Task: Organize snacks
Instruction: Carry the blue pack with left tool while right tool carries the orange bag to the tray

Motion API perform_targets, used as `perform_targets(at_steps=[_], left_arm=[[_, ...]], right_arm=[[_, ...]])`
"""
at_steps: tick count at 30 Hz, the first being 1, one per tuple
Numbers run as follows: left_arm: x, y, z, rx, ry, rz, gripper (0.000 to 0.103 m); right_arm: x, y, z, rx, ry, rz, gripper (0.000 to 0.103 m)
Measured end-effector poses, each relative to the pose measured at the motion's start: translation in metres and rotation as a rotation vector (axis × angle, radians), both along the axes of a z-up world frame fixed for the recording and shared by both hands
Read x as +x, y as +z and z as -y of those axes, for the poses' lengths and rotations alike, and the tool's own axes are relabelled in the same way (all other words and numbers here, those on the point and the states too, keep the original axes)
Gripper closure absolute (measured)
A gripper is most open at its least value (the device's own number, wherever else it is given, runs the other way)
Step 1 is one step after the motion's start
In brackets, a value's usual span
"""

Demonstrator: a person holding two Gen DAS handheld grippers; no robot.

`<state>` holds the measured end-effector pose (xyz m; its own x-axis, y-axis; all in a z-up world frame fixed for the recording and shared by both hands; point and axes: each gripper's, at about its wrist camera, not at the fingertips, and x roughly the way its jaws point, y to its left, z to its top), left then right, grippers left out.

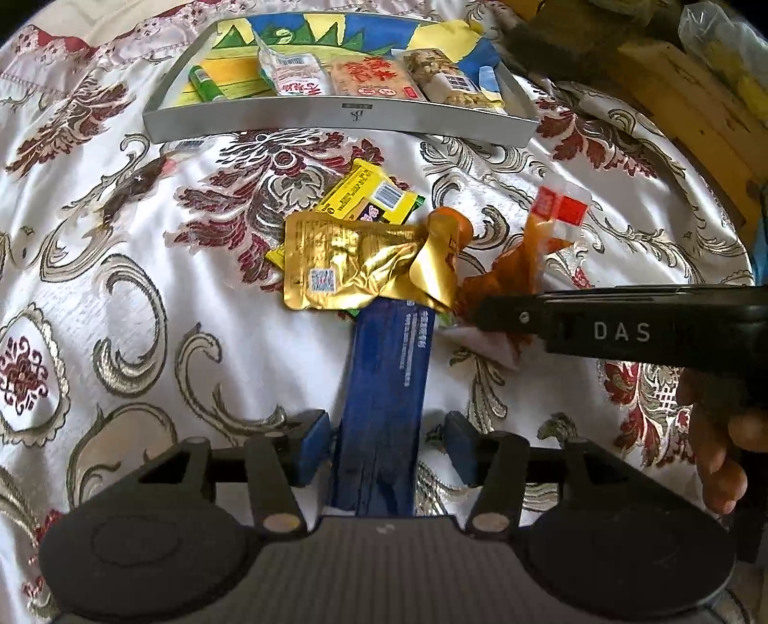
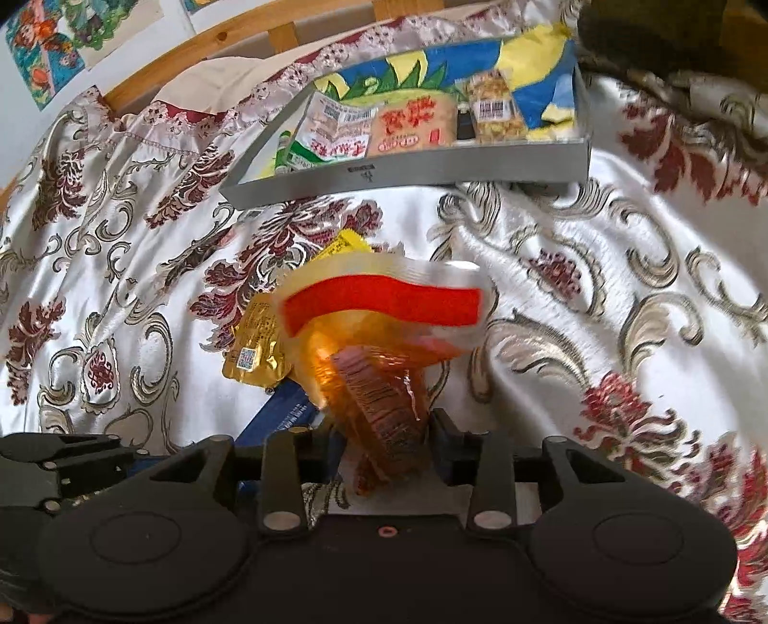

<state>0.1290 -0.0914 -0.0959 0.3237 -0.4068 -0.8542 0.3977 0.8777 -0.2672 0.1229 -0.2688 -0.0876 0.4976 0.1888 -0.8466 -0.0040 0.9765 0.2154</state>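
A grey tray [image 1: 336,122] at the back holds several snack packs; it also shows in the right wrist view [image 2: 408,175]. On the cloth lies a pile: a gold pouch [image 1: 350,261], a yellow pack [image 1: 365,194] and a long blue pack [image 1: 384,393]. My left gripper [image 1: 384,451] straddles the blue pack's near end, its pads [image 1: 314,451] slightly apart from it. My right gripper [image 2: 384,451] is shut on an orange clear pack with a red-and-white top [image 2: 384,336] and holds it above the pile; that pack shows in the left wrist view [image 1: 537,240].
The bed is covered with a white cloth with red and gold flowers [image 1: 144,288]. A wooden headboard [image 2: 240,43] and pictures are at the far left. Dark and yellow things [image 1: 672,86] lie to the tray's right.
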Motion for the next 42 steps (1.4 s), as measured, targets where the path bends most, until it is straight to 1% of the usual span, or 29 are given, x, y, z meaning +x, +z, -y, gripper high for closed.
perform_targets(at_steps=[2, 4, 5, 6, 11, 13, 16, 17, 19, 25, 26, 28, 30, 32, 34, 37, 40, 42], left_arm=[[0.0, -0.002, 0.0, -0.002, 0.004, 0.004, 0.046], [0.002, -0.002, -0.001, -0.002, 0.009, 0.002, 0.051], [0.003, -0.002, -0.001, 0.008, 0.01, 0.004, 0.061], [0.003, -0.002, -0.001, 0.015, 0.007, 0.005, 0.064], [-0.004, 0.002, 0.0, 0.029, 0.021, -0.013, 0.07], [-0.009, 0.006, -0.001, 0.025, 0.033, -0.038, 0.07], [-0.017, 0.012, -0.01, -0.042, 0.056, -0.094, 0.071], [-0.02, 0.014, -0.013, -0.072, 0.064, -0.108, 0.071], [-0.026, 0.019, -0.019, -0.104, 0.078, -0.125, 0.071], [-0.044, 0.031, -0.039, -0.141, 0.124, -0.13, 0.072], [-0.045, 0.034, -0.043, -0.156, 0.132, -0.129, 0.072], [-0.049, 0.039, -0.053, -0.215, 0.149, -0.124, 0.071], [-0.05, 0.046, -0.06, -0.257, 0.168, -0.105, 0.071], [-0.051, 0.057, -0.065, -0.282, 0.181, -0.06, 0.071], [-0.052, 0.069, -0.069, -0.282, 0.196, 0.003, 0.071], [-0.051, 0.087, -0.073, -0.276, 0.228, 0.096, 0.071], [-0.044, 0.1, -0.074, -0.269, 0.253, 0.151, 0.071], [-0.037, 0.105, -0.07, -0.266, 0.265, 0.181, 0.071]], right_arm=[[0.002, -0.002, -0.001, 0.001, 0.0, -0.003, 0.064], [0.001, -0.001, -0.003, -0.01, 0.004, 0.005, 0.066], [0.0, 0.0, -0.003, -0.012, 0.005, 0.009, 0.067], [-0.001, 0.001, -0.004, -0.014, 0.007, 0.011, 0.068], [-0.009, 0.007, -0.006, -0.044, 0.02, 0.035, 0.07], [-0.014, 0.012, -0.007, -0.068, 0.012, 0.06, 0.07], [-0.024, 0.025, -0.005, -0.089, -0.019, 0.118, 0.07], [-0.026, 0.03, -0.003, -0.092, -0.033, 0.135, 0.07], [-0.03, 0.037, 0.0, -0.085, -0.058, 0.16, 0.07], [-0.04, 0.055, 0.012, -0.027, -0.121, 0.219, 0.07], [-0.042, 0.058, 0.014, -0.02, -0.134, 0.233, 0.07], [-0.045, 0.066, 0.013, -0.015, -0.155, 0.259, 0.07], [-0.048, 0.077, 0.01, -0.009, -0.167, 0.291, 0.07], [-0.052, 0.087, 0.006, 0.004, -0.169, 0.338, 0.07], [-0.055, 0.092, 0.004, 0.01, -0.163, 0.367, 0.07], [-0.055, 0.094, 0.003, 0.015, -0.164, 0.371, 0.07], [-0.051, 0.095, 0.001, 0.071, -0.19, 0.37, 0.07], [-0.045, 0.097, -0.006, 0.107, -0.176, 0.377, 0.07]])
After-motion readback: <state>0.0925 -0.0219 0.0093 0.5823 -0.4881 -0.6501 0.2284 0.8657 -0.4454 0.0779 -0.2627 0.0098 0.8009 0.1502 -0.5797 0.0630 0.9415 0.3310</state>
